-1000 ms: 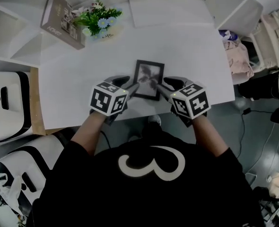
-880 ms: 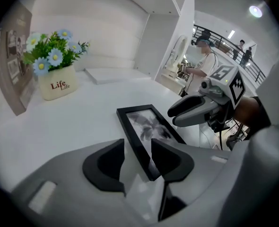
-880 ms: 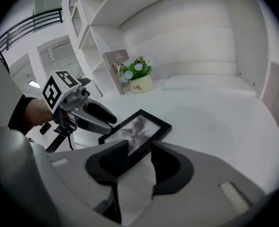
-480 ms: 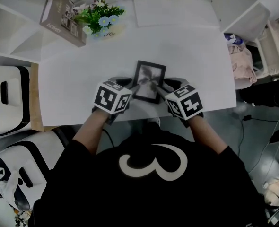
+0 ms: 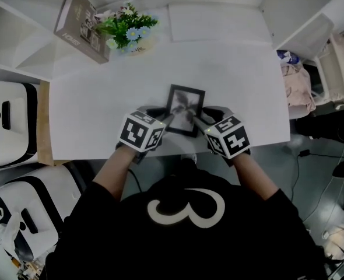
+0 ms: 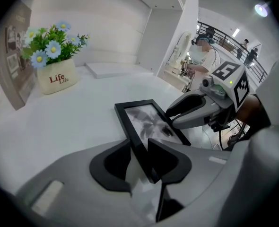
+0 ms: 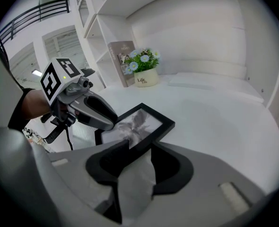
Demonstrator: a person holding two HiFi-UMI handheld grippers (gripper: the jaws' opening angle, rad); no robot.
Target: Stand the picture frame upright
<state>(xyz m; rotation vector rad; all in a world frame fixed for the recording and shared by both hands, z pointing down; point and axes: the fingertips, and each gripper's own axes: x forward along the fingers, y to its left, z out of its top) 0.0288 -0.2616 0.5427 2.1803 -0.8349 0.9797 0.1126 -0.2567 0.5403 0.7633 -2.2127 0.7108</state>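
Observation:
A black picture frame (image 5: 185, 109) with a grey print lies flat on the white table (image 5: 96, 98), close to its front edge. My left gripper (image 5: 167, 120) is at the frame's near left corner. Its jaws are closing, and in the left gripper view the frame's rim (image 6: 142, 141) fills the gap between the pads. My right gripper (image 5: 196, 121) is at the near right corner. The frame's rim (image 7: 146, 138) sits between its jaws too. Each gripper view shows the other gripper's fingers on the frame.
A pot of blue and white flowers (image 5: 128, 31) and a leaning brown book (image 5: 79, 25) stand at the table's back left. A flat white slab (image 5: 218, 22) lies at the back. White shelving (image 5: 14, 34) runs along the left. The person stands at the front edge (image 5: 102, 154).
Both grippers have drawn in closer to the frame's near corners. The frame itself still lies in the same spot.

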